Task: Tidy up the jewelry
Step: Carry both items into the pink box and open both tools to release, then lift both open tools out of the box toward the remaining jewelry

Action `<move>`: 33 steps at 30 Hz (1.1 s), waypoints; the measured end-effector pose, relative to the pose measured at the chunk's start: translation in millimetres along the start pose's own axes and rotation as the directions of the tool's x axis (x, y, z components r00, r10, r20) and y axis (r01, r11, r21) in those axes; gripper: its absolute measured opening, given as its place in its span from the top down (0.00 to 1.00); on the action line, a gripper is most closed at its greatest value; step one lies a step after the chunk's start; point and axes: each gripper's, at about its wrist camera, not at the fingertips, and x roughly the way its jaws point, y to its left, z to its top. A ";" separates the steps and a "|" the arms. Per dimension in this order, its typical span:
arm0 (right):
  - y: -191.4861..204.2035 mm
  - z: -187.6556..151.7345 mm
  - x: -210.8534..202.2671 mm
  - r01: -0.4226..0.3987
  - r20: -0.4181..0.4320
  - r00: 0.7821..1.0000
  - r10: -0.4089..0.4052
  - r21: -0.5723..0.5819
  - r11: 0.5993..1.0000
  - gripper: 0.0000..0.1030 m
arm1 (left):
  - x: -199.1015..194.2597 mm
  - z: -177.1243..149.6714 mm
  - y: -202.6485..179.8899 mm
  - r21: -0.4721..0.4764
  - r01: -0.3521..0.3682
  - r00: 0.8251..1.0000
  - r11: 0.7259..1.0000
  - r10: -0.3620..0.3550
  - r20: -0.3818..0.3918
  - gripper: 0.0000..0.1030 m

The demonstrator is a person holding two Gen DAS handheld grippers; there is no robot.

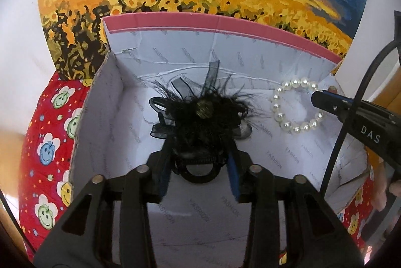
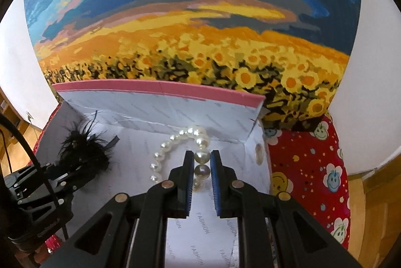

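Observation:
An open white box (image 1: 105, 102) with a pink rim holds the jewelry; it also shows in the right wrist view (image 2: 140, 105). My left gripper (image 1: 200, 150) is shut on a black feathered hair clip (image 1: 200, 115) over the box floor. The clip also shows in the right wrist view (image 2: 82, 147), at the box's left. My right gripper (image 2: 202, 155) is shut on a white pearl bracelet (image 2: 175, 142) at the box's right side. In the left wrist view the bracelet (image 1: 295, 105) lies as a ring, with the right gripper (image 1: 318, 97) at its right edge.
The box stands on a red cloth (image 1: 47, 132) printed with smiling flowers, seen also in the right wrist view (image 2: 308, 167). A sunflower painting (image 2: 190, 24) leans behind the box against a white wall. A black cable (image 1: 351, 102) hangs at the right.

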 end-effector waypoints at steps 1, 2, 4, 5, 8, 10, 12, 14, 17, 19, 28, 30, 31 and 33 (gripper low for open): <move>-0.2 0.5 0.0 0.002 -0.003 1.000 -0.002 0.001 1.000 0.85 | 1.7 0.6 -1.7 0.000 0.000 1.000 1.000 0.000 0.000 0.55; -1.2 0.5 -0.1 0.007 -0.005 1.000 -0.007 0.003 1.000 0.83 | 1.4 0.2 -2.1 0.001 0.003 1.000 1.000 -0.003 0.001 0.53; 1.0 1.6 -0.8 0.008 -0.002 1.000 -0.008 0.002 1.000 0.73 | 0.0 -0.8 -3.3 0.006 0.004 1.000 1.000 -0.004 0.003 0.45; 0.8 1.1 -3.3 0.006 0.005 1.000 -0.006 0.002 1.000 0.68 | -3.0 -0.7 -4.3 0.008 0.004 1.000 1.000 -0.004 0.006 0.43; -1.2 -1.5 -11.9 0.000 0.017 1.000 0.000 0.007 1.000 0.59 | -10.0 -1.6 -5.8 0.016 -0.001 1.000 1.000 0.001 0.012 0.37; -3.6 -5.5 -20.1 -0.010 0.021 1.000 0.010 0.011 1.000 0.57 | -16.1 -2.7 -7.6 0.020 0.001 1.000 1.000 -0.001 0.014 0.36; -6.0 -9.4 -29.0 -0.020 0.029 0.999 0.019 0.017 1.000 0.54 | -25.5 -2.5 -12.6 0.027 0.008 1.000 1.000 -0.009 0.016 0.35; -8.2 -12.9 -39.1 -0.032 0.038 0.999 0.031 0.027 0.999 0.52 | -35.7 -3.8 -16.7 0.035 0.014 1.000 0.999 -0.015 0.026 0.34; -11.0 -18.3 -57.3 -0.060 0.046 0.997 0.058 0.044 0.997 0.51 | -53.4 -5.8 -23.2 0.055 0.012 0.999 0.998 -0.014 0.037 0.34; -10.9 -21.0 -70.4 -0.066 0.057 0.996 0.064 0.042 0.997 0.51 | -65.6 -8.0 -26.9 0.071 0.005 0.999 0.997 -0.009 0.050 0.33; 2.4 -39.4 -118.8 -0.101 0.095 0.991 0.097 0.036 0.994 0.48 | -113.5 -20.4 -16.6 0.083 -0.049 0.995 0.995 0.041 0.095 0.31; 4.0 -44.9 -126.0 -0.109 0.097 0.990 0.106 0.037 0.993 0.48 | -119.2 -24.8 -11.4 0.075 -0.055 0.994 0.996 0.047 0.100 0.31; 5.2 -48.9 -131.3 -0.112 0.099 0.989 0.108 0.036 0.993 0.48 | -122.6 -28.8 -9.5 0.071 -0.059 0.993 0.996 0.051 0.103 0.31; 8.2 -56.8 -139.9 -0.108 0.098 0.990 0.104 0.032 0.994 0.47 | -130.9 -35.5 -5.3 0.065 -0.066 0.992 0.996 0.059 0.108 0.31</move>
